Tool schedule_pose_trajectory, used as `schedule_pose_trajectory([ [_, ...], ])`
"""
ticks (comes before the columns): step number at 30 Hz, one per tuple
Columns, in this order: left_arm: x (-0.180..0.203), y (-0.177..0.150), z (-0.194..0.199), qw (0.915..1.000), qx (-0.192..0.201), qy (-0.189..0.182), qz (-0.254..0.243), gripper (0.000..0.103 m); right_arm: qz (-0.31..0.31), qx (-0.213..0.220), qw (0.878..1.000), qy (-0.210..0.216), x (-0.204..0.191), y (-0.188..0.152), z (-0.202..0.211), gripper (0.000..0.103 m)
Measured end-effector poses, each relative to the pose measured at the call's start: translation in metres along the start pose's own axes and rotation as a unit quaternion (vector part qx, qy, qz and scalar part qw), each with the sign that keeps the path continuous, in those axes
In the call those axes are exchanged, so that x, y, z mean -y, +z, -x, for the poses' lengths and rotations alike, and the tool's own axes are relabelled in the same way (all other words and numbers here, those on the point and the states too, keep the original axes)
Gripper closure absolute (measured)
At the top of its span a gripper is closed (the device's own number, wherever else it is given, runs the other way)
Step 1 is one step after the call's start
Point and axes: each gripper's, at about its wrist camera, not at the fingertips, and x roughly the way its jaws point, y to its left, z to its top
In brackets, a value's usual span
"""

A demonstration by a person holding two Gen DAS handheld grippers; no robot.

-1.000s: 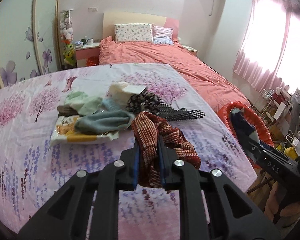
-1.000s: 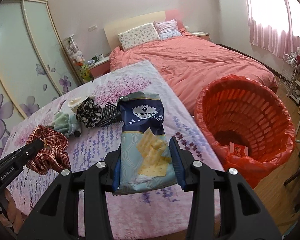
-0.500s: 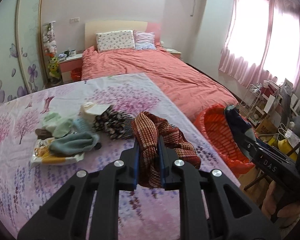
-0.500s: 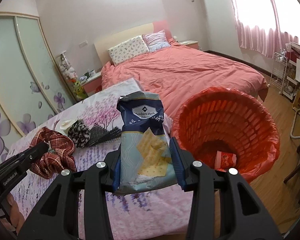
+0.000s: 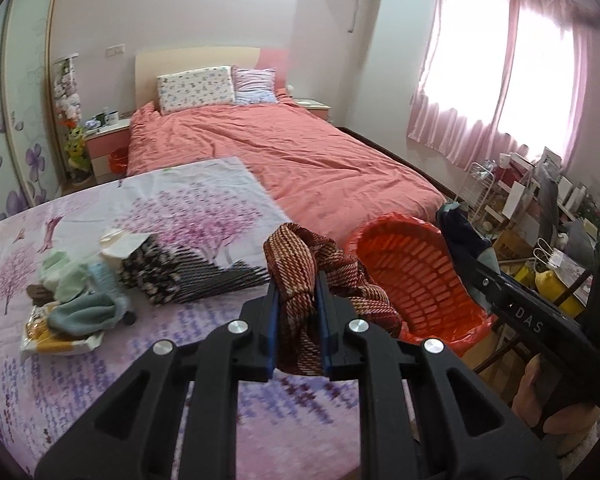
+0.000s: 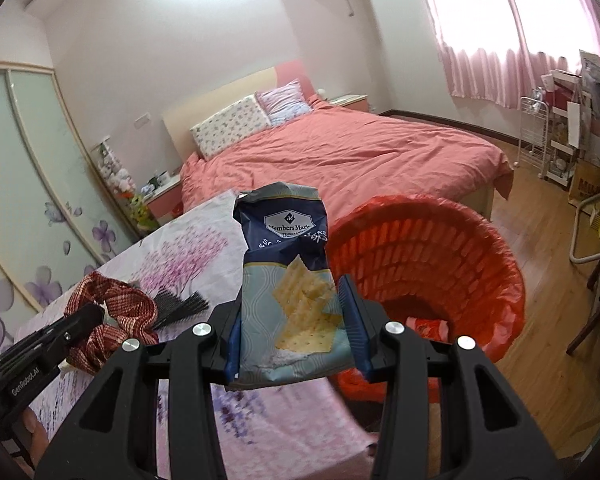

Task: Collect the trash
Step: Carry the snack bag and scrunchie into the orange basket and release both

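Nearest, the right gripper [image 6: 292, 320] is clamped on a cracker bag [image 6: 290, 280], which stands upright between its blue pads [image 6: 350, 320]. The bag sits just short of the bin [image 6: 512, 280], an orange basket with a red liner standing on the floor against the edge of the table. One small red wrapper [image 6: 426, 326] already lies at the bottom, so I'd say some trash is in and this bag looks next.

To its left, the left gripper [image 5: 298, 320] is pinched narrow on a red scarf [image 5: 300, 276], bunched and draping over toward the bin's side. Whether that counts as trash I can't say; it looks like clothing.

Further back on the floral cloth [image 5: 180, 208], a pile [image 5: 84, 300] is left: a yellow-and-white packet [image 5: 56, 340] under pale green knitwear, a black patterned cloth [image 5: 160, 276] and something cream behind it. The packet at least looks like trash still to be collected.

Beyond lies the pink bed [image 5: 300, 156], with nothing loose on it.
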Motion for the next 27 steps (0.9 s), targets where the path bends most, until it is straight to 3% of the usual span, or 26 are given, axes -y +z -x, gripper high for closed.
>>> schedule_pose_trajectory([
  [15, 0.07, 0.022, -0.063, 0.9969, -0.011, -0.066, -0.041, 0.086, -0.053, 0.019, 0.998, -0.037, 0.057, 0.021, -0.018, 0.06],
  [27, 0.105, 0.029, -0.125, 0.9938, -0.041, -0.088, -0.055, 0.081, -0.079, 0.014, 0.995, -0.058, 0.088, 0.03, -0.044, 0.059],
])
